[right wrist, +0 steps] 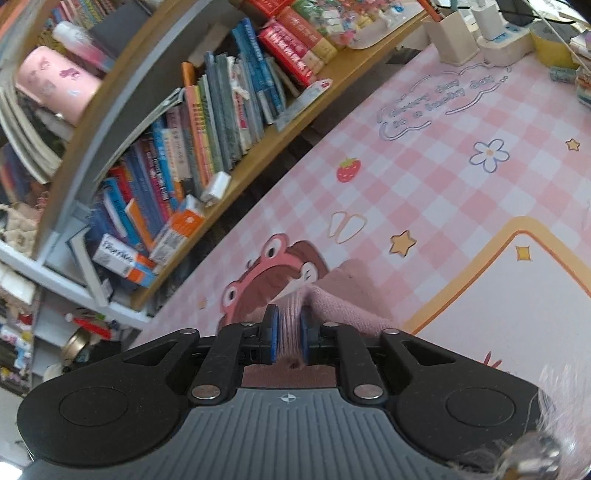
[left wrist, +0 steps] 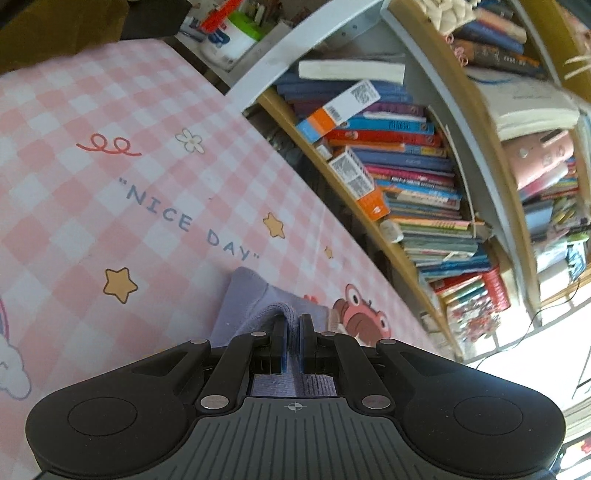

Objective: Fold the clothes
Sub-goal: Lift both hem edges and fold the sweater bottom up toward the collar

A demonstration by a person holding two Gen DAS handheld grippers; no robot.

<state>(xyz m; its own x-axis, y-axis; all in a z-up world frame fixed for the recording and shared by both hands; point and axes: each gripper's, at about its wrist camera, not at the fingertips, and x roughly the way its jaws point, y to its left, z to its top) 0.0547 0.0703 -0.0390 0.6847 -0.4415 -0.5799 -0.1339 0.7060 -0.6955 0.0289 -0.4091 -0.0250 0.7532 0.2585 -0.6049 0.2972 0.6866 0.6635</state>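
In the left wrist view my left gripper (left wrist: 293,325) is shut on a fold of a lavender knit garment (left wrist: 247,299), which lies on the pink checked table mat (left wrist: 110,184) just ahead of the fingers. In the right wrist view my right gripper (right wrist: 289,317) is shut on a bunched edge of a pink knit garment (right wrist: 343,295), which drapes to the right of the fingers over the mat (right wrist: 424,177). Most of each garment is hidden under the gripper bodies.
A bookshelf (left wrist: 406,166) packed with books runs along the far edge of the table, also seen in the right wrist view (right wrist: 184,147). A power strip and white holder (right wrist: 480,33) stand at the table's far right. Jars and boxes (left wrist: 229,33) stand at the far left.
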